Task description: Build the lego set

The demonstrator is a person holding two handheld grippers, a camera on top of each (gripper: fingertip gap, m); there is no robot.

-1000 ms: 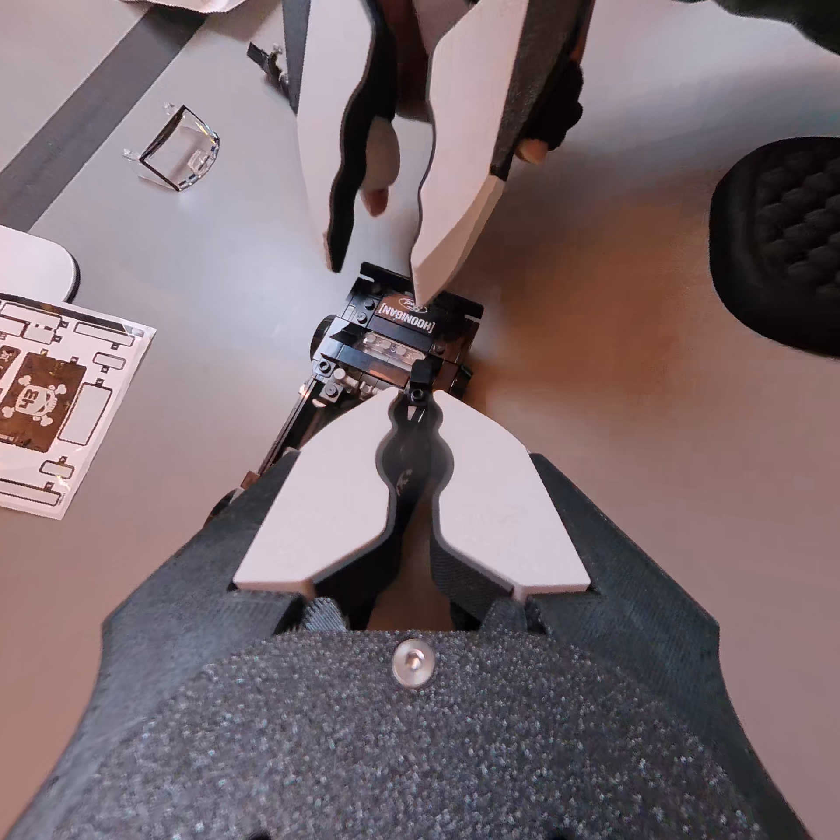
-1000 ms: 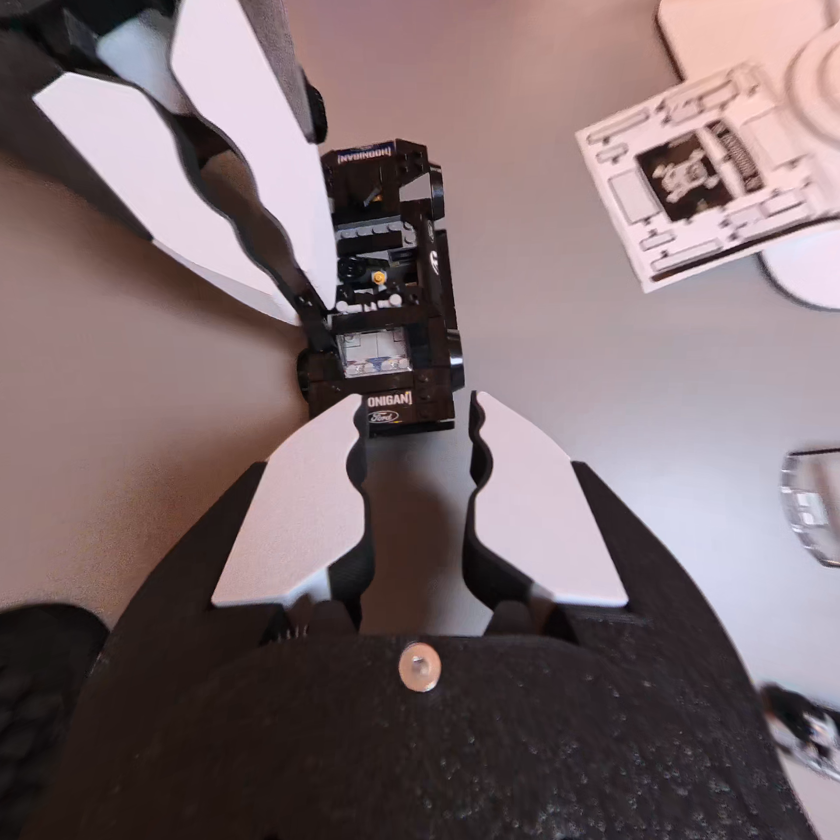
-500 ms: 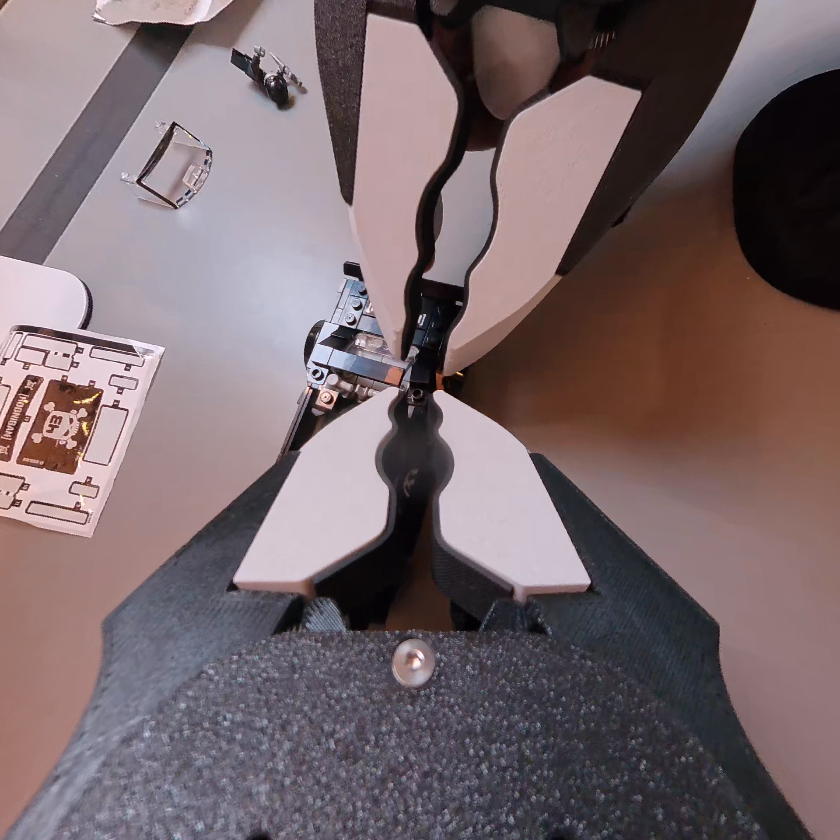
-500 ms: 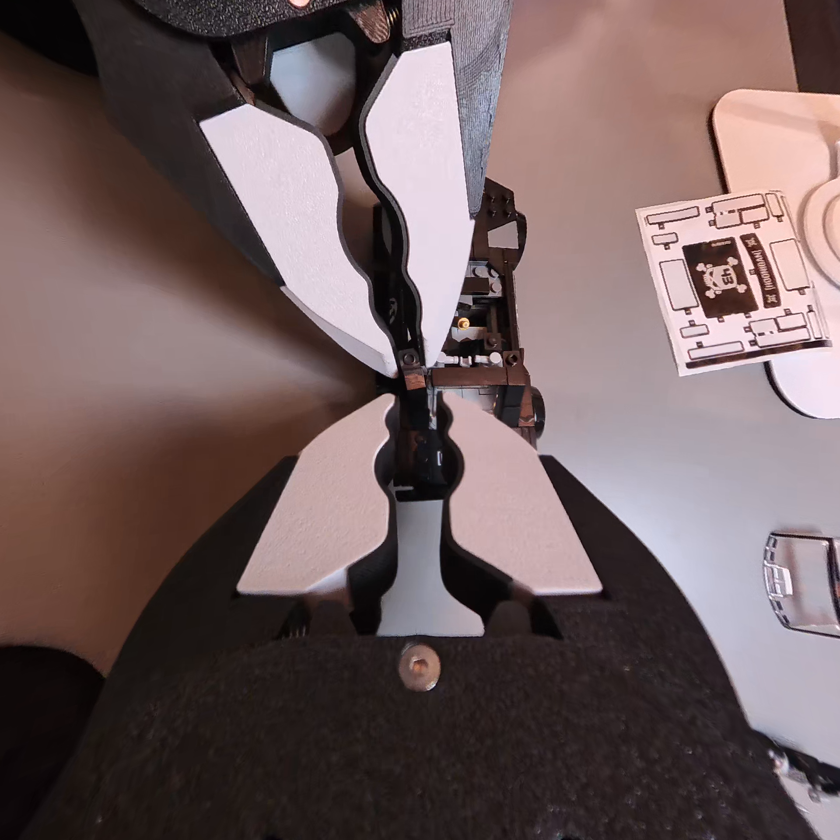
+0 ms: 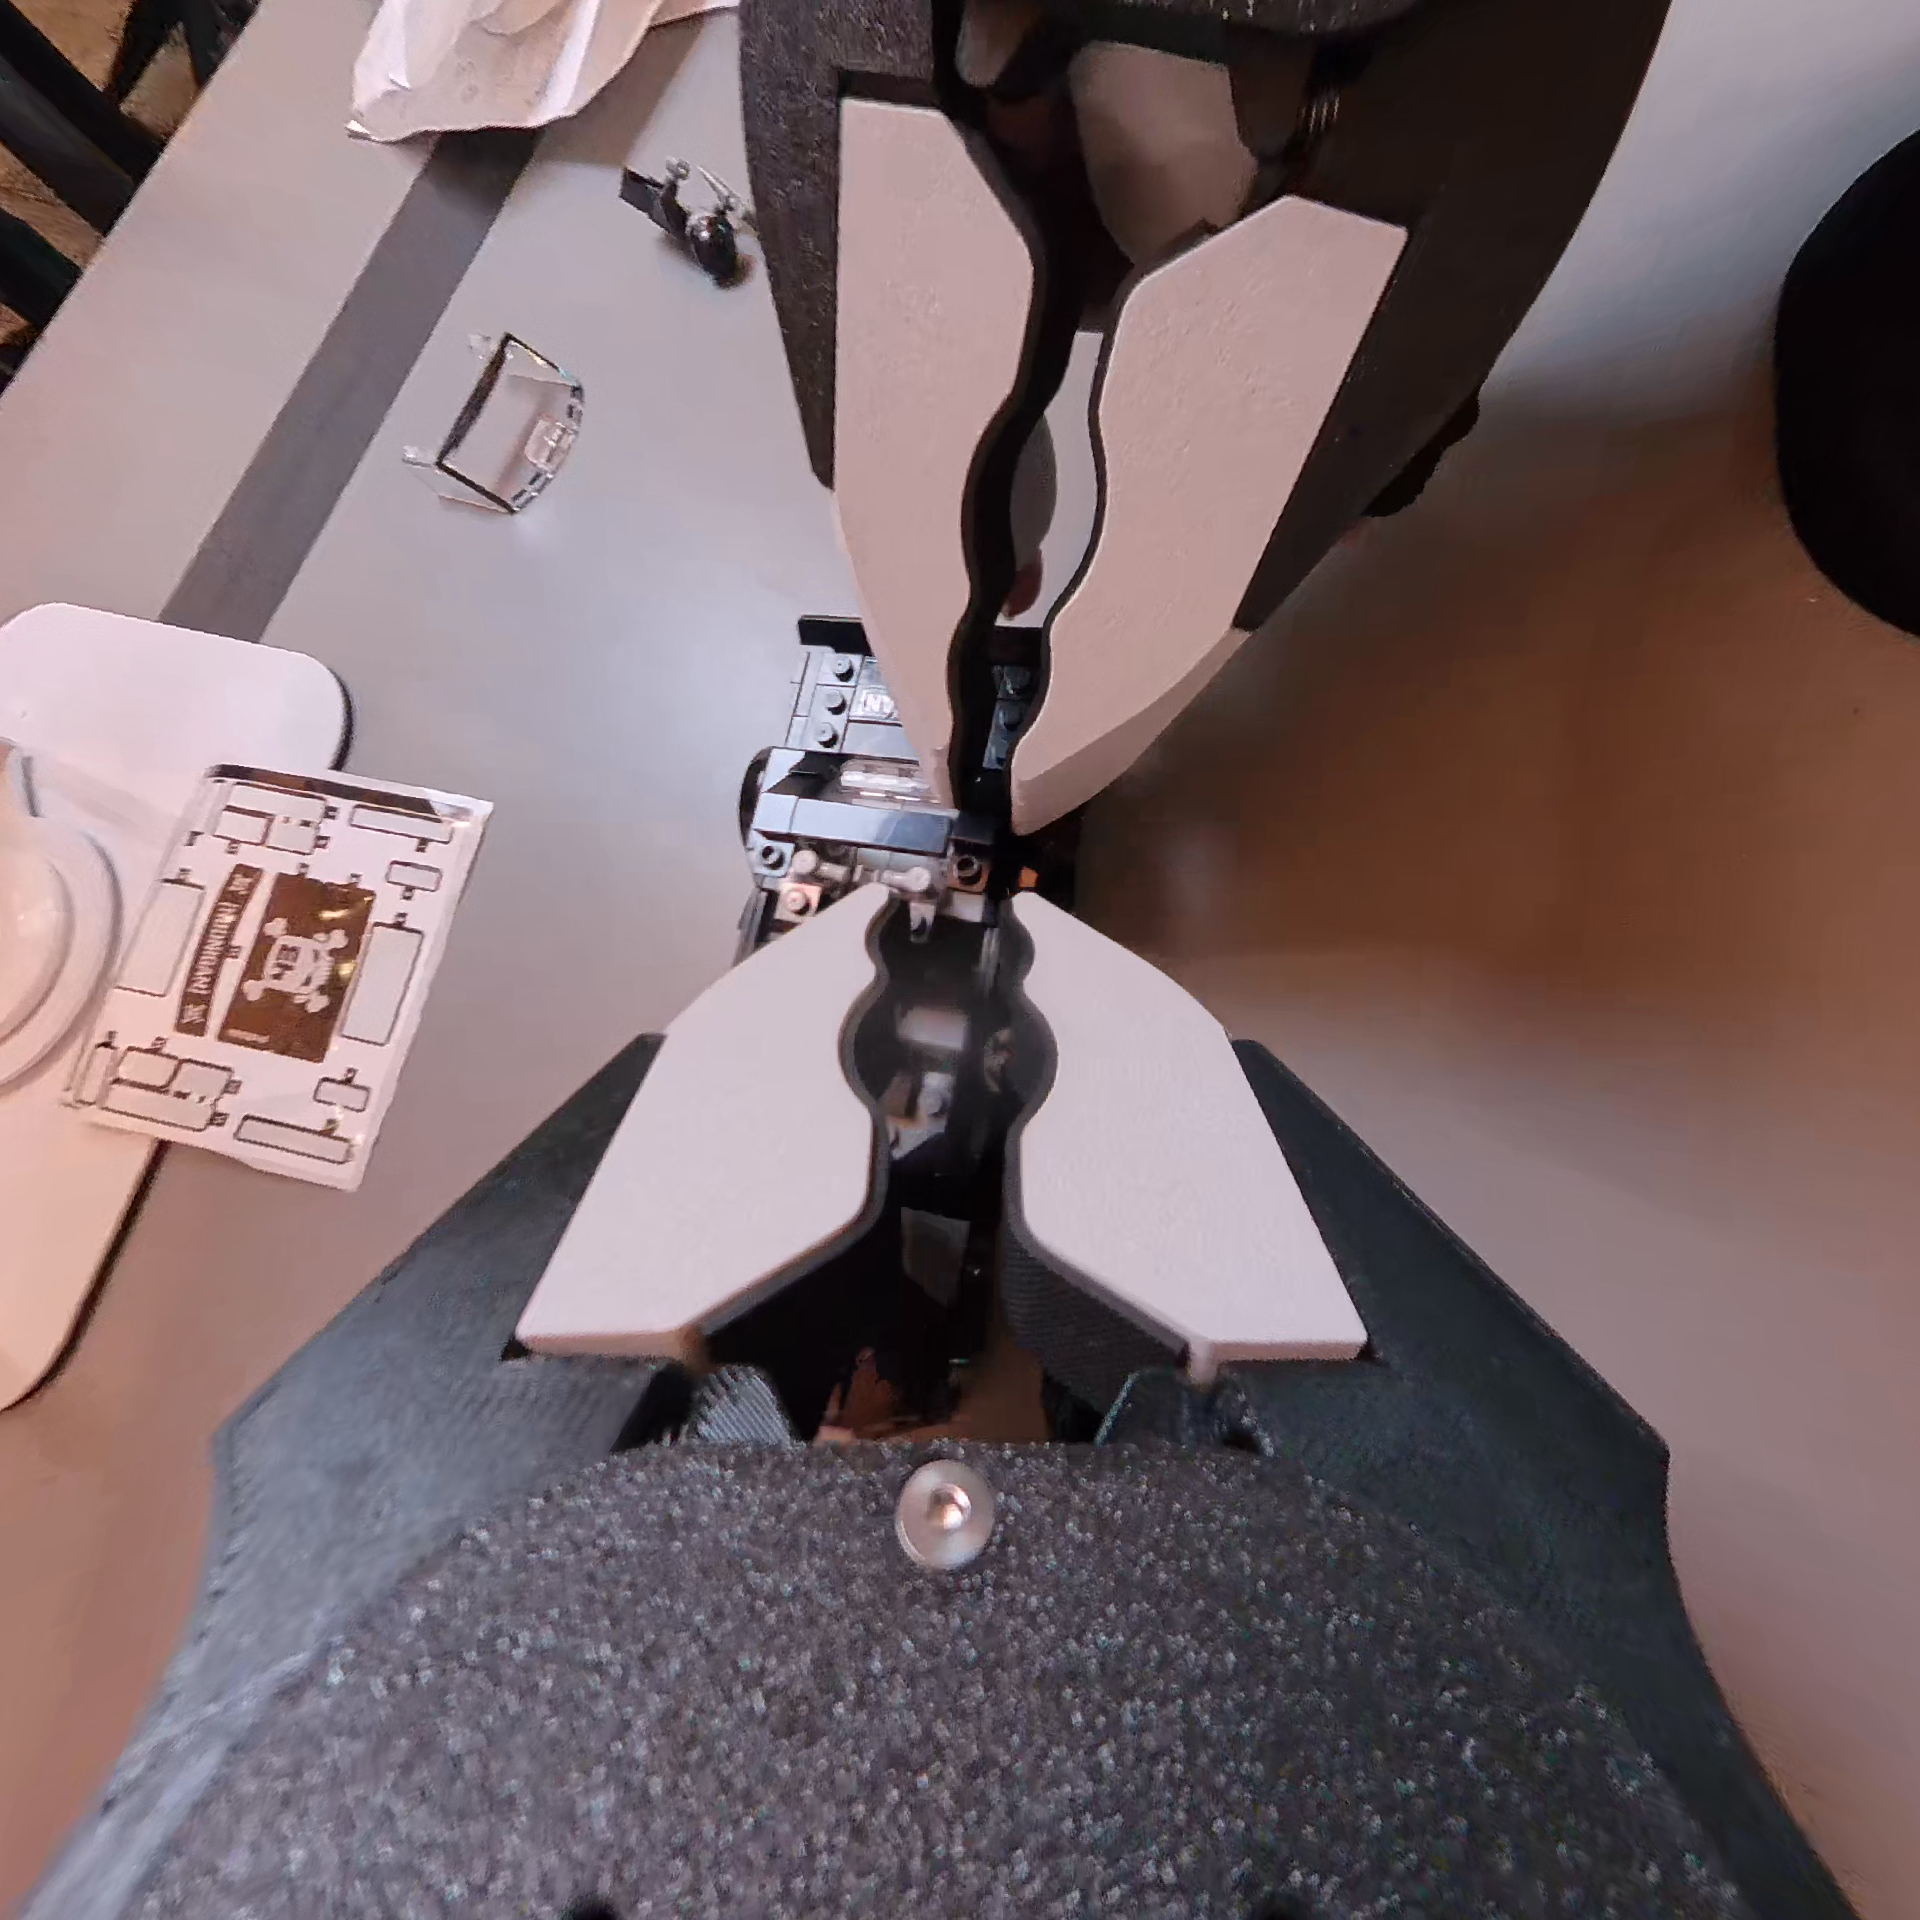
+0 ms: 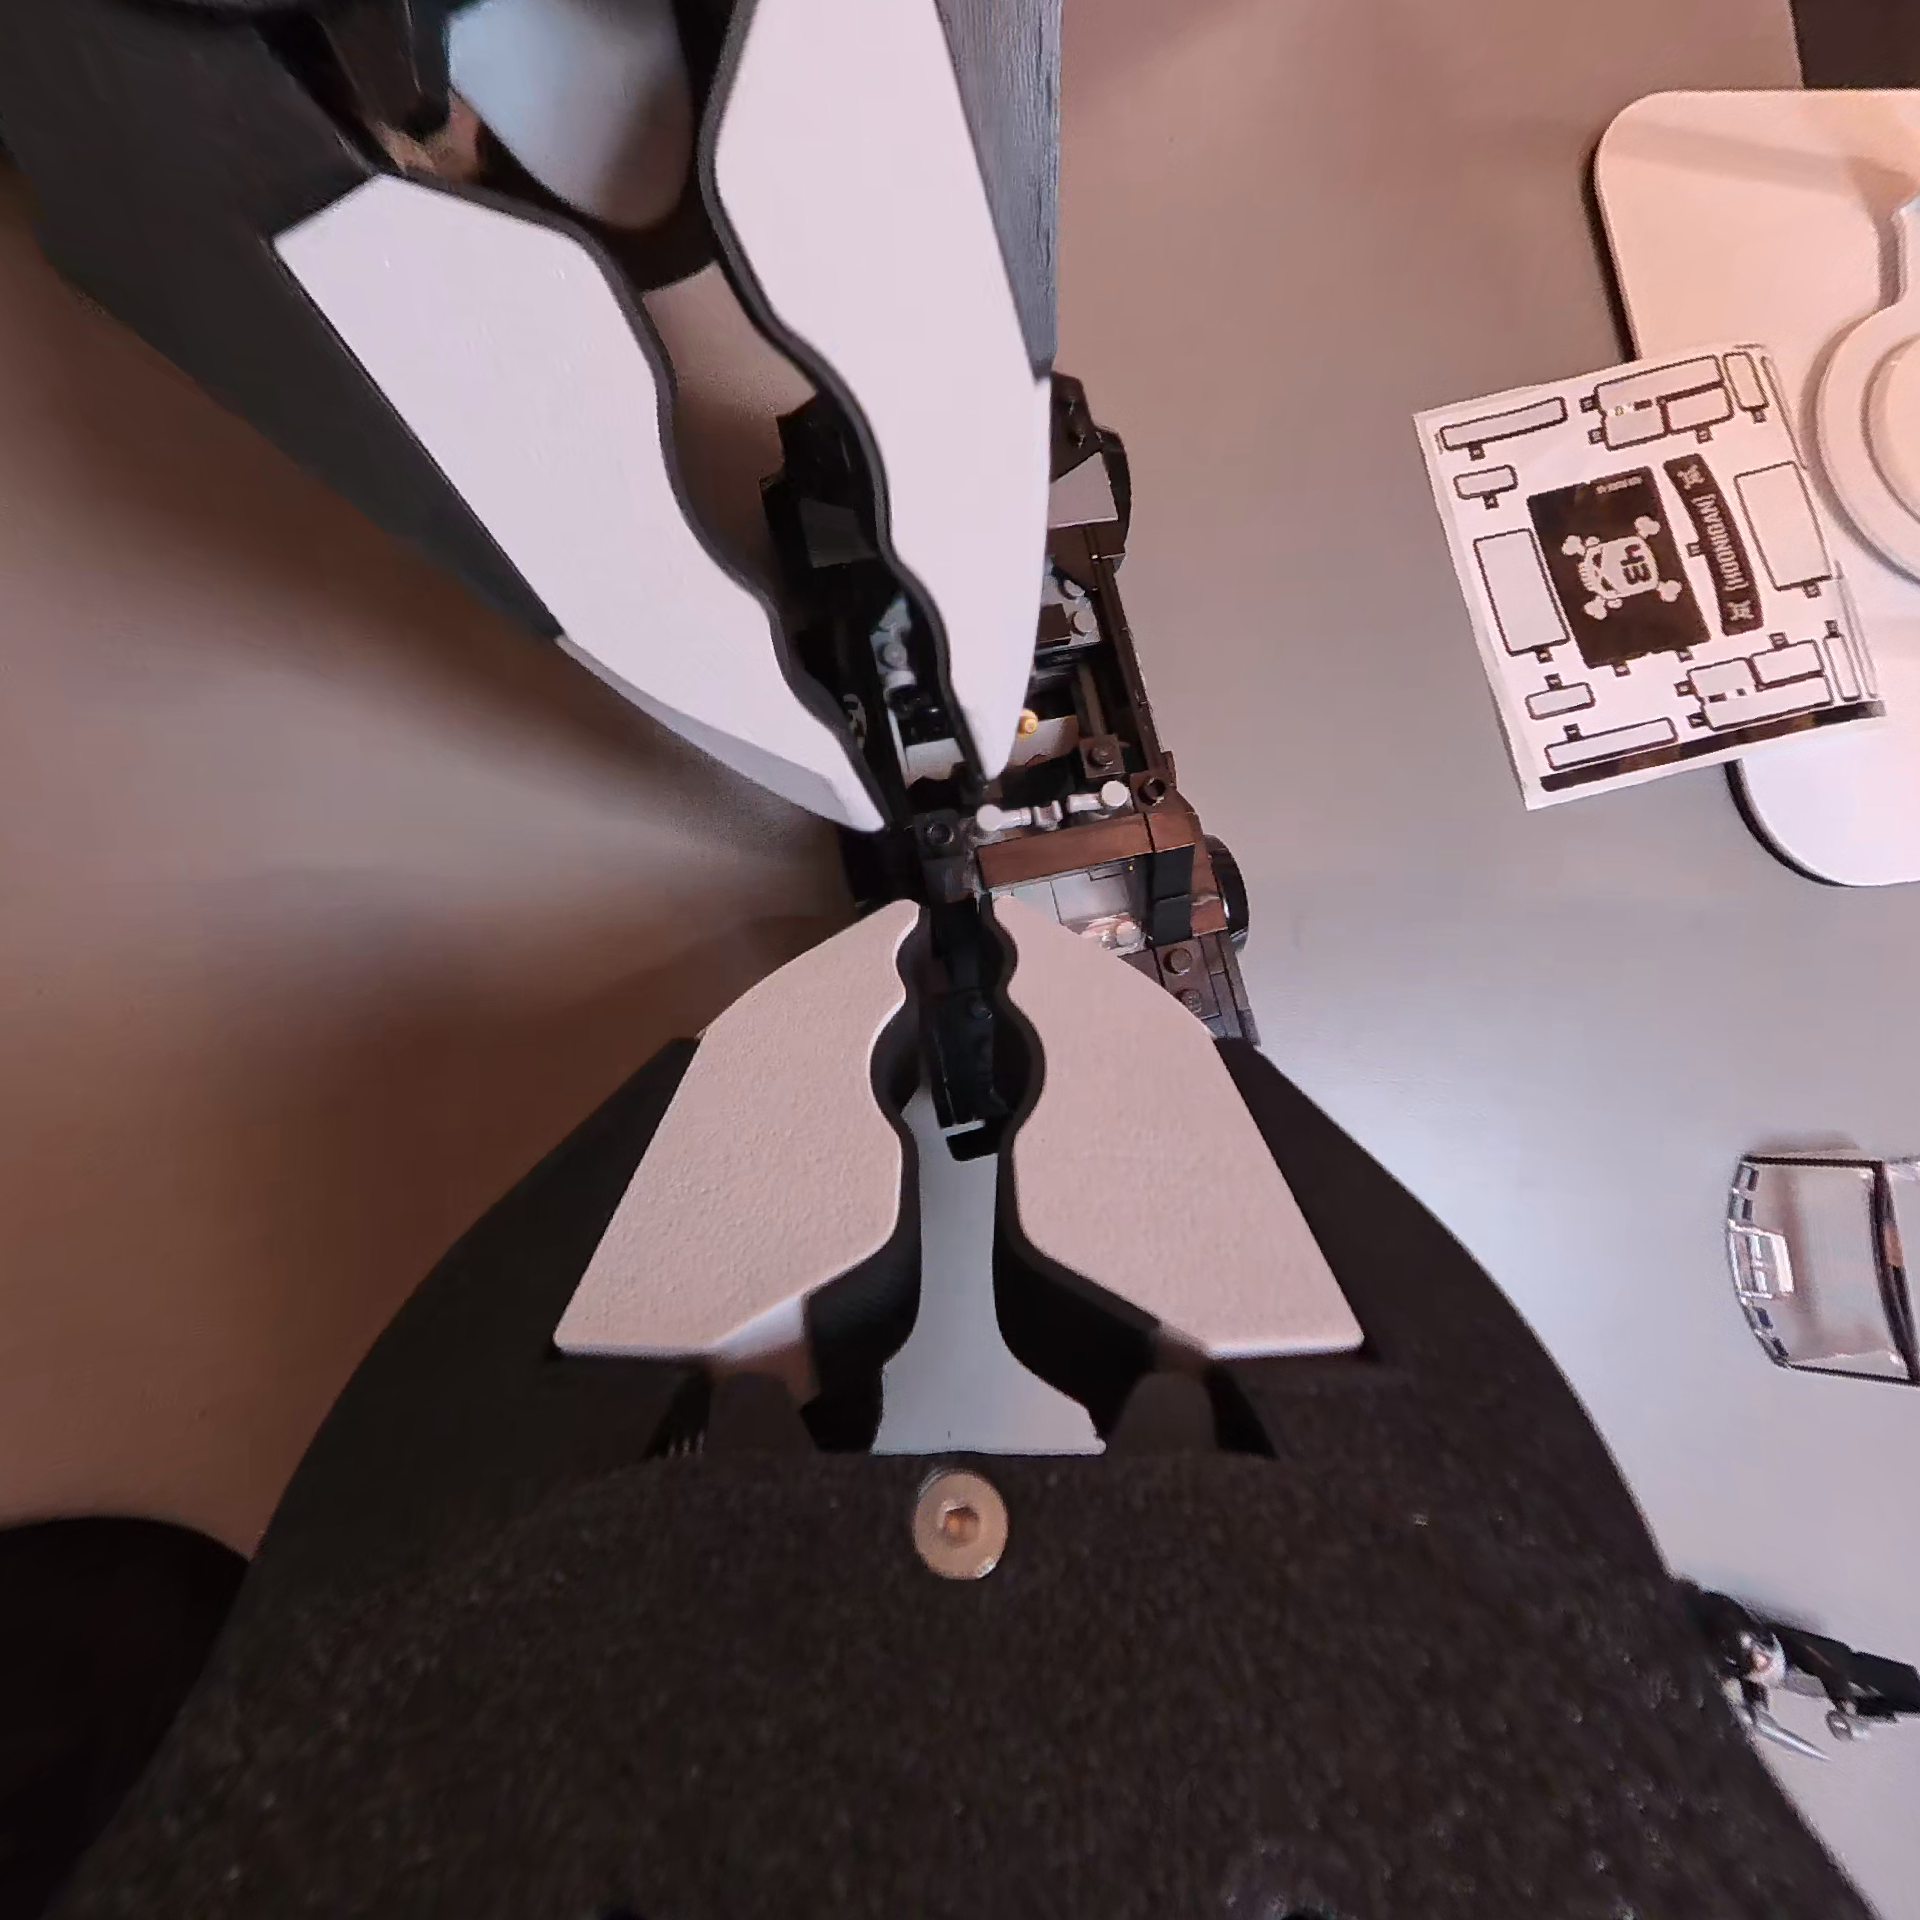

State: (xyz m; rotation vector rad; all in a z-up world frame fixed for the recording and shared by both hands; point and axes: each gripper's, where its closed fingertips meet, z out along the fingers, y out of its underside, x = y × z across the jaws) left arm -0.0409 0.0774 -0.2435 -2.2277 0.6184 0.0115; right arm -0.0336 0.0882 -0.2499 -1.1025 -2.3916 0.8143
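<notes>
We count one black lego car point(image 5: 873, 821), one sticker sheet point(image 5: 275, 977), one clear windscreen piece point(image 5: 509, 436), one small minifigure point(image 5: 696, 213) and two grippers.

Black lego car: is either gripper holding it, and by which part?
Both. The left gripper and right gripper each clamp the same side wall of the black lego car.

Black brick-built lego car point(image 5: 883, 821): most of body hidden under both hand-held grippers' white fingers.
Clear curved plastic windscreen piece point(image 6: 1829, 1268): cut by picture edge, right of right hand-held gripper point(image 6: 956, 914).
Small dark loose part point(image 6: 1787, 1673): blurred, kind unclear.
White crumpled wrapper point(image 5: 488, 62): cut at top edge.
</notes>
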